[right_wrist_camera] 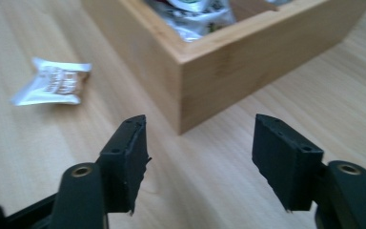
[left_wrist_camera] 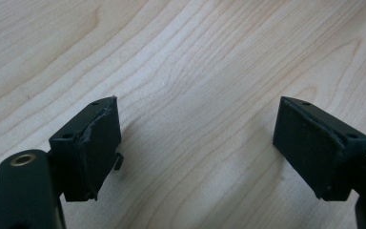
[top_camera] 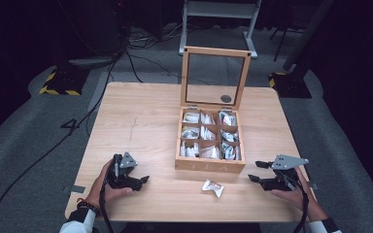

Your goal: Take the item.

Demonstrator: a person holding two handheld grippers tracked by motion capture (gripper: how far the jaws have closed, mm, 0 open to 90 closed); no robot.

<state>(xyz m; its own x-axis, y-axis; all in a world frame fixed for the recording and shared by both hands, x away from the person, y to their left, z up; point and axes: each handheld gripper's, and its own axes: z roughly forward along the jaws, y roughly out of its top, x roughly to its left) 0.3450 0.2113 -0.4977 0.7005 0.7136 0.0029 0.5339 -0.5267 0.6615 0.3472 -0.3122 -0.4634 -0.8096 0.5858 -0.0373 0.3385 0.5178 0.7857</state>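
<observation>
**Resting both grippers on the table, packet loose by the box**

High view: you hold the left gripper low at the near left of the table, jaws apart, nothing in them. Your right gripper sits at the near right, jaws spread, pointing toward the middle. A small white packet lies flat on the table, between the two grippers, just in front of the wooden box. The box has its glass lid standing upright, and its compartments hold more packets.

Left gripper view: your left gripper has its jaws wide apart over bare wood, with nothing between them.

Right gripper view: your right gripper has its jaws apart and empty. A box corner sits just ahead. The packet lies off to the left, well clear of the jaws, near the box wall but not touching it.
</observation>
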